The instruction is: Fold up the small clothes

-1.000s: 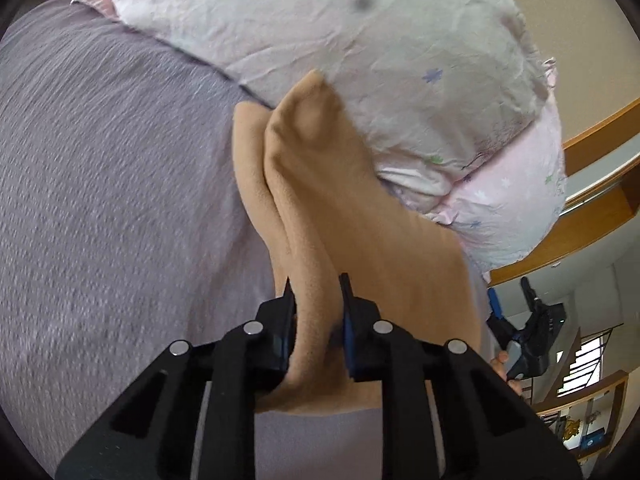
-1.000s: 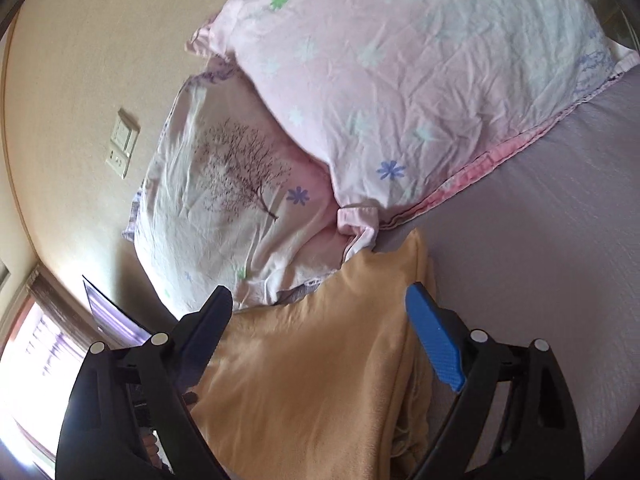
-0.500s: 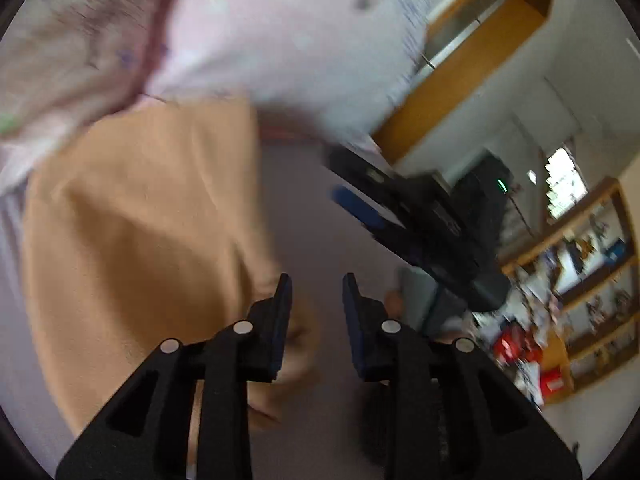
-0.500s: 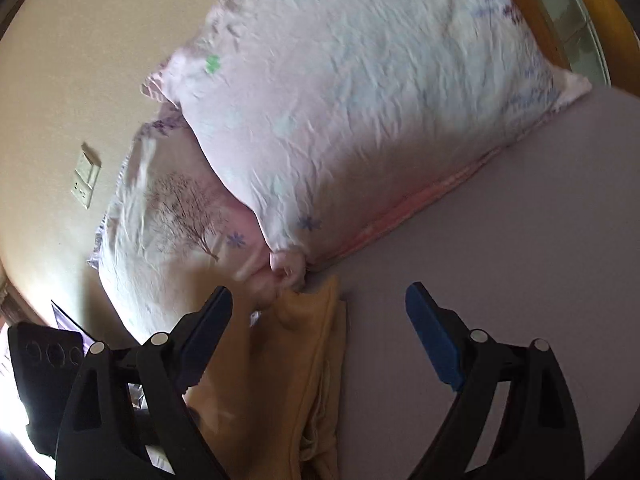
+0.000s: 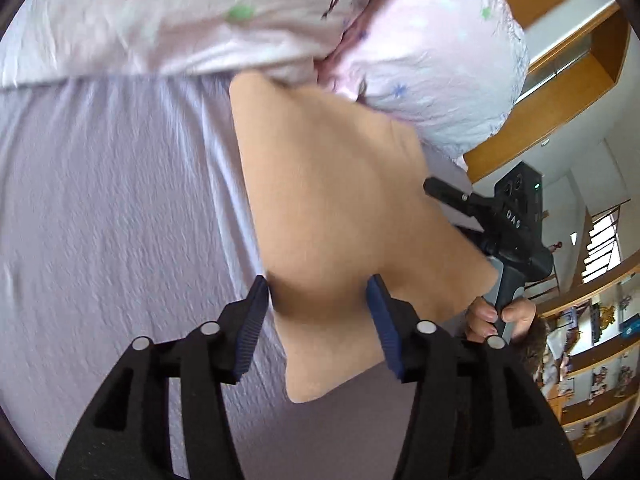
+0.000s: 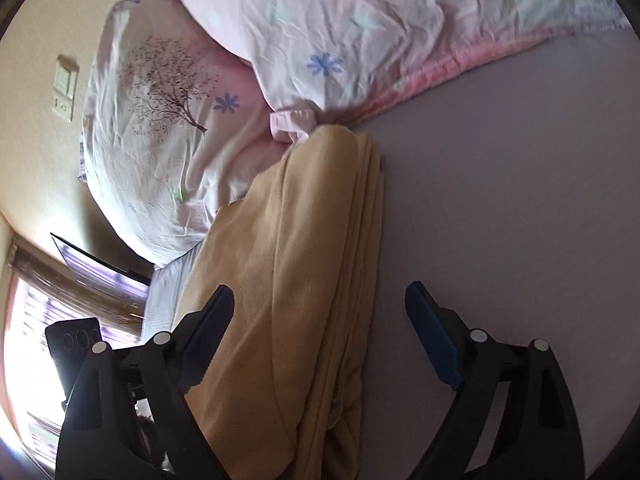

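- On the lilac bed sheet [image 5: 120, 208], the tan garment [image 5: 340, 216] lies folded in layers, its far end at about twelve o'clock tucked against the floral pillows [image 6: 360, 20].
- A second ago the left gripper [image 5: 318, 322] was clamped on a raised fold of the cloth; half a second ago it had swung off to one side, nearly closed on nothing. Now its jaws stand moderately apart, straddling the near part of the garment — no pinch that I can see.
- The right gripper [image 6: 320, 320] has kept its jaws wide apart throughout, holding nothing; the stacked edges of the garment [image 6: 304, 264] run between its fingers toward twelve o'clock.
- The garment has gone from held up to lying flat, so my judgement is that one fold has just been laid down and let go.
- What remains, probably: a further fold or a smoothing — the layered edge at three o'clock in the right wrist view looks a little uneven.
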Available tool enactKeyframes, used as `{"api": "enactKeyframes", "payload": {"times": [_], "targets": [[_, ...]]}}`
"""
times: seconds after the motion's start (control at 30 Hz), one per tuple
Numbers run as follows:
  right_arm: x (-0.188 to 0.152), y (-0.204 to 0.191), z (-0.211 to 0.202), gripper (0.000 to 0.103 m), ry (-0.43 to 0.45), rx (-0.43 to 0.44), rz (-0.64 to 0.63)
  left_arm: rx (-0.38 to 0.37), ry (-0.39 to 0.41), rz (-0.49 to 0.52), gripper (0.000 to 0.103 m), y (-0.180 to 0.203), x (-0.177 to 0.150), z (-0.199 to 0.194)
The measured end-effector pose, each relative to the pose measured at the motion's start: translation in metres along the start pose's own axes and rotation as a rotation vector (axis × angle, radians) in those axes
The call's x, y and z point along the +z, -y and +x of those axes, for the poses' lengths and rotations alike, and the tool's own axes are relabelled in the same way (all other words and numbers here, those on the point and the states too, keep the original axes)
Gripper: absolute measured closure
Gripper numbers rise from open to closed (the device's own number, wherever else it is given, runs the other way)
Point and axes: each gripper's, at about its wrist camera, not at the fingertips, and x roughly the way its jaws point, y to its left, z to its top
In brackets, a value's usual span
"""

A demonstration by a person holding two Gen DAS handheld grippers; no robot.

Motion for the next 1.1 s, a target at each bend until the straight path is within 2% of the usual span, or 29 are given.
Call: {"api": "enactKeyframes", "payload": {"times": [0.03, 0.13, 0.17, 0.23, 0.33, 0.43, 0.47, 0.5, 0.57, 0.6, 0.63, 0.67, 0.73, 0.77, 0.8, 0.83, 0.87, 0.9, 0.93, 0.97, 1.03, 1.1], "targets": [[-0.001, 0.000, 0.001, 0.030, -0.007, 0.010, 0.002, 0.000, -0.009, -0.009, 0.045, -0.001, -0.001, 0.006], [-0.005, 0.003, 0.007, 0.053, -0.036, 0.036, 0.002, -0.032, -0.039, -0.029, 0.046, 0.000, -0.001, 0.021], [-0.006, 0.002, 0.008, 0.059, -0.038, 0.039, -0.004, -0.039, -0.015, -0.021, 0.045, 0.003, -0.001, 0.024], [-0.009, -0.002, 0.007, 0.072, -0.030, 0.060, -0.017, -0.019, -0.001, 0.011, 0.055, 0.012, -0.004, 0.028], [-0.013, -0.017, 0.000, 0.076, 0.009, 0.126, -0.062, -0.042, 0.024, 0.025, 0.074, 0.004, -0.010, 0.020], [-0.020, -0.035, 0.000, 0.076, 0.002, 0.226, -0.109, -0.065, 0.091, 0.056, 0.077, -0.002, -0.022, -0.015], [-0.022, -0.045, 0.005, 0.076, -0.010, 0.230, -0.134, -0.062, 0.136, 0.090, 0.076, -0.004, -0.030, -0.032], [-0.025, -0.052, 0.010, 0.076, -0.034, 0.216, -0.158, -0.050, 0.154, 0.107, 0.076, -0.006, -0.036, -0.040], [-0.028, -0.058, 0.025, 0.071, -0.098, 0.126, -0.174, 0.045, 0.180, 0.131, 0.070, -0.014, -0.047, -0.054], [-0.028, -0.057, 0.025, 0.066, -0.090, 0.080, -0.168, 0.100, 0.190, 0.134, 0.068, -0.018, -0.051, -0.057], [-0.026, -0.055, 0.020, 0.054, -0.047, 0.049, -0.154, 0.147, 0.204, 0.136, 0.067, -0.022, -0.055, -0.062], [-0.025, -0.055, 0.008, 0.052, 0.029, 0.020, -0.143, 0.166, 0.219, 0.138, 0.062, -0.025, -0.058, -0.067], [-0.025, -0.055, -0.006, 0.050, 0.111, 0.037, -0.134, 0.169, 0.237, 0.140, 0.057, -0.025, -0.059, -0.073], [-0.025, -0.054, -0.009, 0.047, 0.124, 0.058, -0.124, 0.169, 0.250, 0.144, 0.054, -0.024, -0.060, -0.076], [-0.026, -0.055, -0.007, 0.040, 0.124, 0.067, -0.118, 0.164, 0.259, 0.149, 0.052, -0.023, -0.060, -0.077], [-0.026, -0.057, -0.001, 0.040, 0.105, 0.059, -0.125, 0.160, 0.266, 0.153, 0.049, -0.022, -0.060, -0.076], [-0.026, -0.058, 0.003, 0.040, 0.090, 0.023, -0.139, 0.159, 0.269, 0.158, 0.048, -0.022, -0.060, -0.076], [-0.027, -0.059, 0.003, 0.040, 0.087, -0.051, -0.162, 0.160, 0.269, 0.161, 0.048, -0.021, -0.060, -0.076], [-0.029, -0.064, -0.003, 0.040, 0.112, -0.094, -0.179, 0.164, 0.269, 0.163, 0.045, -0.020, -0.062, -0.076], [-0.031, -0.069, -0.015, 0.040, 0.142, -0.053, -0.179, 0.166, 0.272, 0.166, 0.043, -0.018, -0.061, -0.076], [-0.045, -0.086, -0.053, 0.040, 0.172, 0.205, -0.198, 0.164, 0.287, 0.182, 0.036, -0.015, -0.068, -0.082], [-0.070, -0.111, -0.075, 0.037, 0.136, 0.371, -0.270, 0.174, 0.316, 0.202, 0.030, -0.011, -0.077, -0.095]]}}
